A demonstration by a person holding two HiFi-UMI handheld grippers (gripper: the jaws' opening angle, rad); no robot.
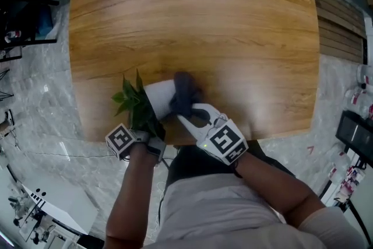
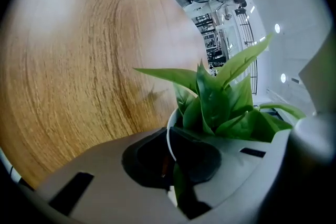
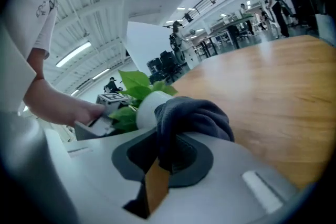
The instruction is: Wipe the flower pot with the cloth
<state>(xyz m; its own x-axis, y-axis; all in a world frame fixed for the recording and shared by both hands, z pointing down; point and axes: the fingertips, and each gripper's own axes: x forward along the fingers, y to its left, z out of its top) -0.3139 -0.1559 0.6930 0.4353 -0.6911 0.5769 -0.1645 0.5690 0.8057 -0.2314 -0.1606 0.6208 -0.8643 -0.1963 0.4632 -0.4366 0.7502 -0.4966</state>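
A small white flower pot (image 1: 160,96) with a green leafy plant (image 1: 133,103) lies tilted near the front edge of the wooden table (image 1: 192,14). My left gripper (image 1: 152,125) is shut on the pot's rim (image 2: 170,136), with the leaves (image 2: 220,97) spreading just past the jaws. My right gripper (image 1: 185,112) is shut on a dark grey cloth (image 1: 185,92), which is pressed against the pot's side. In the right gripper view the bunched cloth (image 3: 194,113) covers part of the white pot (image 3: 148,107), with the right gripper (image 3: 168,152) closed on its lower fold.
The table's front edge (image 1: 274,134) runs just by the person's body. Marble floor (image 1: 41,102) surrounds the table. Dark equipment (image 1: 17,38) stands at the left and a shelf with small items (image 1: 358,125) at the right.
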